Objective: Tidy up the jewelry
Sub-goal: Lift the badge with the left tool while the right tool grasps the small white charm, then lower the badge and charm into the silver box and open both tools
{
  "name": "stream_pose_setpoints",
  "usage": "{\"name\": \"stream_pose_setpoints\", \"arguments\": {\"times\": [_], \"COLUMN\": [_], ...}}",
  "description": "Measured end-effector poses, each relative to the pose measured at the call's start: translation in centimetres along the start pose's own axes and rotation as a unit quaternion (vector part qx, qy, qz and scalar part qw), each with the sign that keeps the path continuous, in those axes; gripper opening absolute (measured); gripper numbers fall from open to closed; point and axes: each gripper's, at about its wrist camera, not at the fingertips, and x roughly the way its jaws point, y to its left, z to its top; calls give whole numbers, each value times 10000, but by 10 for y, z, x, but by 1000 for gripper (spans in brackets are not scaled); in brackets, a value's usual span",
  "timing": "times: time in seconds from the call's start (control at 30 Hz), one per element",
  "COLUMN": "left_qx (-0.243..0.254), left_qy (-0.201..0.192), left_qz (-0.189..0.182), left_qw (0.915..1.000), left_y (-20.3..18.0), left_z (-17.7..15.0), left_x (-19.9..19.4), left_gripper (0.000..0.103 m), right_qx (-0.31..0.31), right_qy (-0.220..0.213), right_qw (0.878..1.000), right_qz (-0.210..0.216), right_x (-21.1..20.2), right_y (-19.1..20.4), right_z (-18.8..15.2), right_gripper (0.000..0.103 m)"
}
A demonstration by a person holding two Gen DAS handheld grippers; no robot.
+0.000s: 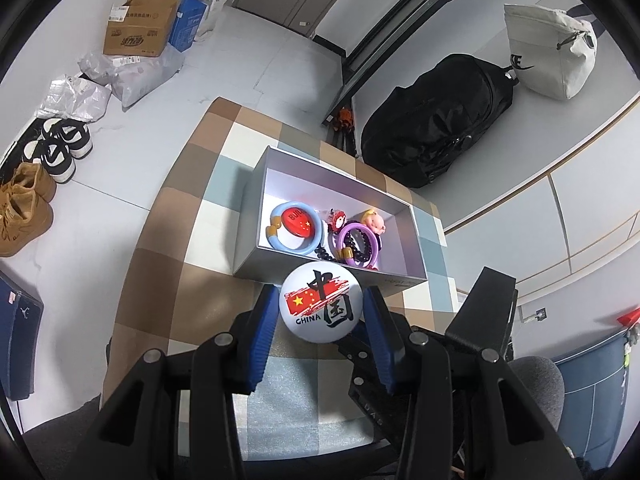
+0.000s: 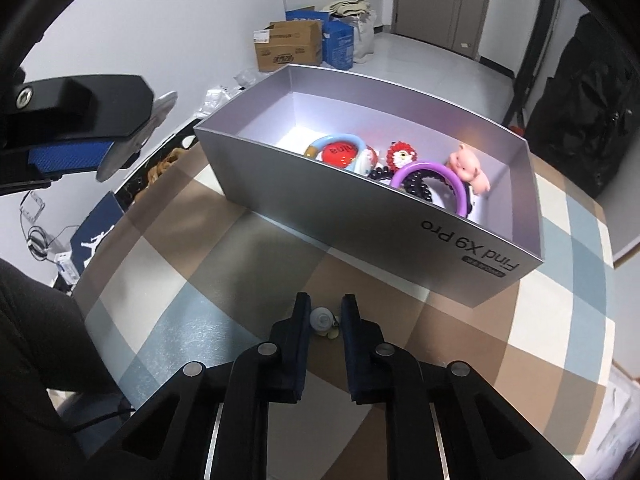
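Observation:
My left gripper [image 1: 322, 308] is shut on a round white China badge [image 1: 322, 307] and holds it above the near wall of the silver box [image 1: 256, 184]. The box holds a blue ring [image 1: 296, 228], a red badge [image 1: 296, 221], a purple ring [image 1: 356, 244], dark beads and a pink pig charm [image 1: 374, 222]. My right gripper [image 2: 325, 316] is low over the checked table, its fingers close around a small pale grey charm [image 2: 321, 319]; whether they grip it is unclear. The box [image 2: 360, 216] stands just ahead. The left gripper [image 2: 76, 128] with the badge shows at upper left.
The checked tablecloth [image 1: 176, 216] covers a small table with edges close on all sides. On the floor are shoes [image 1: 28, 196], cardboard boxes [image 1: 138, 26], a black backpack [image 1: 436, 120] and a white bag [image 1: 548, 52].

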Motion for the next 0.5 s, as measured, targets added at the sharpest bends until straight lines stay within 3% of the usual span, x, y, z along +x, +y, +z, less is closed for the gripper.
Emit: {"name": "stream_pose_setpoints", "arguments": {"times": [0.33, 0.5], "left_qx": [-21, 44], "left_qy": [-97, -269], "left_qz": [45, 72], "left_qw": [9999, 9996], "left_y": [-2, -8], "left_z": [0, 4], "left_x": [-1, -3], "left_gripper": [38, 38], "right_qx": [339, 528], "right_qy": [-136, -370], "right_qw": [9993, 9973], "right_qz": [78, 337], "right_x": [-10, -26], "right_y": [-18, -26], "right_z": [4, 9], "right_gripper": [11, 11]}}
